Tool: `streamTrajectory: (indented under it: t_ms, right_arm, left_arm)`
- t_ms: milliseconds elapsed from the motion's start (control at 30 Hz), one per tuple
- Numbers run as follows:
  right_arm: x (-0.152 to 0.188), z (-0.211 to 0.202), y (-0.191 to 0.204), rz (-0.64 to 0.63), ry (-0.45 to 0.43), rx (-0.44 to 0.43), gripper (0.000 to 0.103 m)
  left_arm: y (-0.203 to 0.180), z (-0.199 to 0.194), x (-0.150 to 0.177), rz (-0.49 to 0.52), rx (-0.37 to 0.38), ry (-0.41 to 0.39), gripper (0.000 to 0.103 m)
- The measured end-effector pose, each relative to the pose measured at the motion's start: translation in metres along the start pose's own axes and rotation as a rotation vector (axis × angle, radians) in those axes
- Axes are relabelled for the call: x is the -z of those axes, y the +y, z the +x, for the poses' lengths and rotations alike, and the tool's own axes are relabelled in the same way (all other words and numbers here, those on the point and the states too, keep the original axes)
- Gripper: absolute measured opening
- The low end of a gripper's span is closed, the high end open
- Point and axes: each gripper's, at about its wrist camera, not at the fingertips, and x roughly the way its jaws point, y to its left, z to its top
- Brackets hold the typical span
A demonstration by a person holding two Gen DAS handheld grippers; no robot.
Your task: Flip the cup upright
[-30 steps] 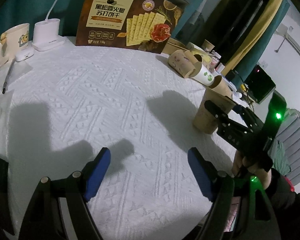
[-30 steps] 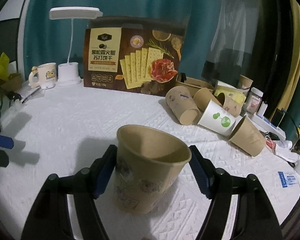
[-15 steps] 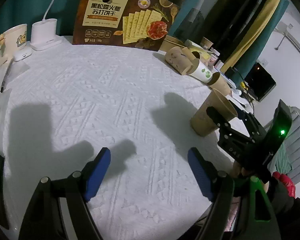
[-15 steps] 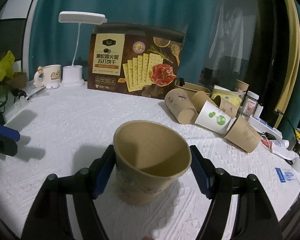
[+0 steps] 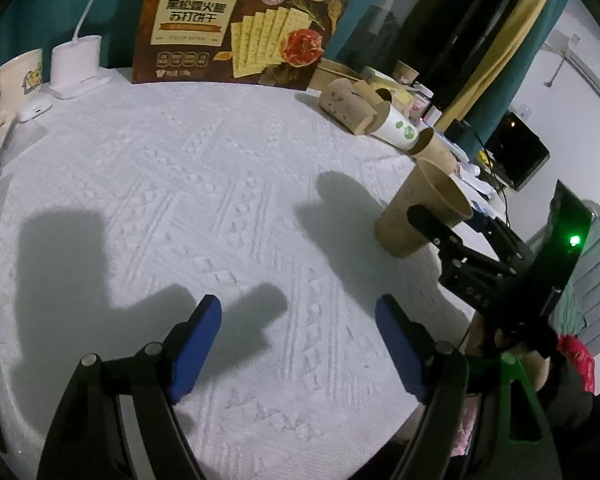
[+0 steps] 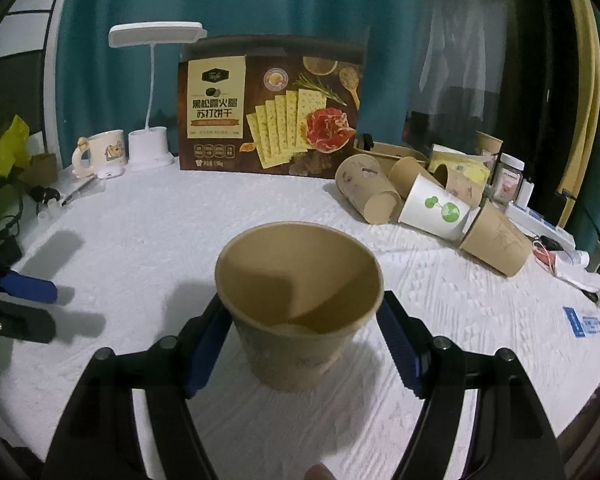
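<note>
1. Broadly, a round worktop [image 6: 188, 216] covered in white textured cloth fills both views, with a teal curtain [image 6: 260, 4] behind it.
2. At the back edge stands a large brown cracker box [image 6: 272, 108] printed with crackers and ham.
3. To the box's left are a white desk lamp [image 6: 152, 96] and a cream mug [image 6: 104, 152].
4. To the box's right lies a cluster of paper cups on their sides [image 6: 420, 196], one of them white with a green mark.
5. The right claw [image 6: 302, 340] points slightly downward with its blue pads on either side of the brown paper cup [image 6: 296, 300]. Its jaws have just been opening a little, and a narrow gap shows beside at least the right pad, so the cup looks released.
6. That cup stands upright on the cloth, mouth up, at the near right part of the worktop, well apart from the tipped cups.
7. The left claw [image 5: 298, 344] hangs over bare cloth, partly open and holding nothing.
</note>
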Motion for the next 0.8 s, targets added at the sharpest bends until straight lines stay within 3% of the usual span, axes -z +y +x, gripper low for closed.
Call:
streamTrajectory:
  t_ms: [267, 567, 800]
  right_arm:
    - [0.026, -0.027, -0.006, 0.059, 0.078, -0.010, 0.073]
    - [0.052, -0.088, -0.024, 0.171, 0.098, 0.034, 0.074]
    - [0.057, -0.134, -0.040, 0.254, 0.139, 0.075, 0.074]
  left_arm:
    - [-0.017, 0.005, 0.011, 0.047, 0.000, 0.012, 0.079]
    - [-0.046, -0.004, 0.027, 0.126, 0.007, 0.003, 0.079]
    - [-0.073, -0.026, 0.036, 0.209, 0.003, -0.046, 0.079]
